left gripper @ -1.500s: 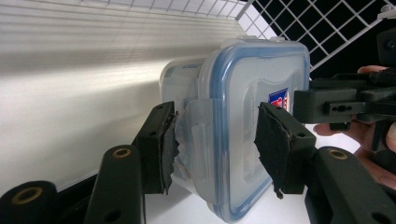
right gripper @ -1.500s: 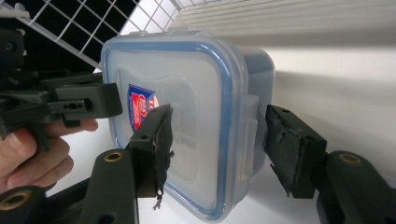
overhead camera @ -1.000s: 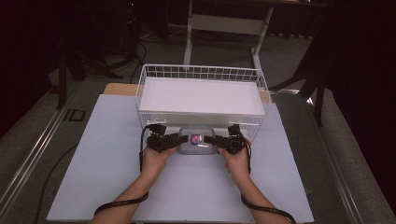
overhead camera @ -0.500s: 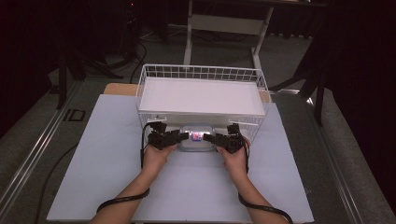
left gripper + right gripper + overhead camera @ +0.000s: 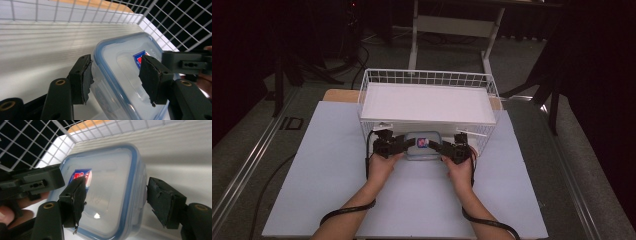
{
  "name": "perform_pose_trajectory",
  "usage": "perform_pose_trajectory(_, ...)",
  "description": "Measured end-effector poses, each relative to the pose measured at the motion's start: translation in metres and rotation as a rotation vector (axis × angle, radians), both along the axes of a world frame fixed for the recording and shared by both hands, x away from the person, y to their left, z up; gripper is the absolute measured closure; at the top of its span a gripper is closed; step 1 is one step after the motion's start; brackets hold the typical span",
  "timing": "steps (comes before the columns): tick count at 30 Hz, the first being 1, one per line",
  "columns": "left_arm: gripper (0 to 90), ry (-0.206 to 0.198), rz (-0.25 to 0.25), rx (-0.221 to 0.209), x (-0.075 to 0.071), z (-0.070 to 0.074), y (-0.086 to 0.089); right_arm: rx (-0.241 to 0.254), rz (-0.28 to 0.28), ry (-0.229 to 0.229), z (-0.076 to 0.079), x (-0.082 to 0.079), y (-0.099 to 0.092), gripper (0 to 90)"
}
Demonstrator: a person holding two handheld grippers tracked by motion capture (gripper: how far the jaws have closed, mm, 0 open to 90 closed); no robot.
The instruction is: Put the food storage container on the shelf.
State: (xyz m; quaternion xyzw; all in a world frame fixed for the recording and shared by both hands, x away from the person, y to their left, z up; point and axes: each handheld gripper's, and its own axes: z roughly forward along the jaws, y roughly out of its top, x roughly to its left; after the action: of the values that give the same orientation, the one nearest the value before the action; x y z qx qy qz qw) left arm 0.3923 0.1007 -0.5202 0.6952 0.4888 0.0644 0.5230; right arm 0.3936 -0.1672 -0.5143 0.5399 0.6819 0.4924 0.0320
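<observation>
Where the person's left hand [image 5: 382,165] comes up from the bottom of the high view, it holds the left gripper [image 5: 398,146] against the left end of a clear plastic container [image 5: 423,146] with a blue-rimmed lid. That container lies at the near wall of a white wire basket [image 5: 428,78], which stands on a pale sheet covering the surface [image 5: 327,165]; whether the box is inside the basket or just at its near edge cannot be told from above. In the left gripper view the jaws are parted about as wide as the box's end, one pad [image 5: 84,77] touching its side wall and the other lying on the lid beside a red and blue label [image 5: 139,57], so they grip the container [image 5: 122,82]. Past it the basket's mesh [image 5: 172,22] rises, and the other gripper's dark body [image 5: 186,62] reaches in from the right.

Further right in the high view, the right hand [image 5: 460,170] sets the right gripper [image 5: 447,148] to the container's other end. In the right gripper view its jaws are spread wide: one pad [image 5: 76,200] rests on the lid by the label [image 5: 81,176], while the other [image 5: 165,197] sits just beside the box's [image 5: 110,195] side wall, and contact there cannot be told.
</observation>
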Motion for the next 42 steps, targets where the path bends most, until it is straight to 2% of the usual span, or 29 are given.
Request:
perform_pose_trajectory(1,44.8,-0.009,0.000,0.002,0.001,-0.001,0.000,-0.020,-0.005,-0.007,0.002,-0.001,0.001,33.4)
perform_pose_trajectory(2,44.8,-0.006,0.000,-0.002,0.002,-0.001,0.000,-0.039,0.007,-0.046,0.002,0.001,0.002,33.5)
perform_pose_trajectory(6,45.3,-0.010,0.012,0.019,0.001,0.002,-0.003,-0.050,-0.008,-0.027,0.004,-0.001,0.005,33.1)
perform_pose_trajectory(7,45.3,-0.005,0.018,0.020,-0.001,0.003,-0.004,-0.058,-0.008,-0.040,0.004,-0.002,0.005,33.2)
perform_pose_trajectory(9,45.3,-0.020,-0.004,0.028,-0.003,0.004,-0.002,-0.065,-0.001,-0.063,0.004,-0.003,0.004,33.8)
perform_pose_trajectory(12,45.2,-0.033,0.009,0.020,-0.009,0.008,0.001,-0.053,0.016,-0.068,0.007,-0.007,0.002,34.0)
perform_pose_trajectory(14,45.1,-0.022,0.010,0.009,-0.013,0.012,0.003,-0.076,0.020,-0.067,0.010,-0.010,0.001,33.9)
perform_pose_trajectory(17,45.1,-0.023,0.015,0.027,-0.018,0.015,0.003,-0.095,0.019,-0.074,0.013,-0.013,0.000,33.9)
perform_pose_trajectory(18,45.1,-0.044,-0.003,0.050,-0.023,0.019,0.005,-0.104,0.019,-0.085,0.015,-0.015,-0.001,33.8)
perform_pose_trajectory(20,45.1,-0.048,0.013,0.057,-0.028,0.021,0.009,-0.118,0.017,-0.102,0.020,-0.021,-0.004,32.3)
perform_pose_trajectory(23,45.1,-0.041,0.023,0.039,-0.036,0.026,0.014,-0.129,0.027,-0.111,0.023,-0.029,-0.006,32.0)
perform_pose_trajectory(26,45.1,-0.065,-0.002,0.063,-0.046,0.029,0.016,-0.139,0.054,-0.128,0.027,-0.038,-0.006,32.1)
perform_pose_trajectory(29,42.9,-0.071,-0.021,0.078,-0.056,0.032,0.017,-0.144,0.077,-0.151,0.032,-0.048,-0.005,33.8)
perform_pose_trajectory(33,42.3,-0.078,-0.052,0.055,-0.068,0.034,0.020,-0.144,0.105,-0.172,0.034,-0.059,-0.003,38.2)
perform_pose_trajectory(34,39.3,-0.074,-0.067,0.047,-0.071,0.035,0.021,-0.148,0.112,-0.174,0.034,-0.061,-0.002,40.5)
perform_pose_trajectory(36,33.4,-0.083,-0.096,0.004,-0.076,0.036,0.025,-0.165,0.122,-0.169,0.032,-0.065,0.000,40.6)
perform_pose_trajectory(38,21.3,-0.086,-0.105,0.017,-0.081,0.038,0.025,-0.188,0.118,-0.168,0.030,-0.070,0.002,43.1)
perform_pose_trajectory(40,18.8,-0.100,-0.091,0.045,-0.086,0.040,0.024,-0.182,0.123,-0.165,0.028,-0.073,0.003,46.4)
perform_pose_trajectory(41,16.5,-0.107,-0.102,0.054,-0.088,0.040,0.024,-0.188,0.124,-0.165,0.027,-0.074,0.004,52.7)
perform_pose_trajectory(42,12.6,-0.108,-0.111,0.043,-0.090,0.040,0.025,-0.196,0.135,-0.168,0.026,-0.075,0.005,55.1)
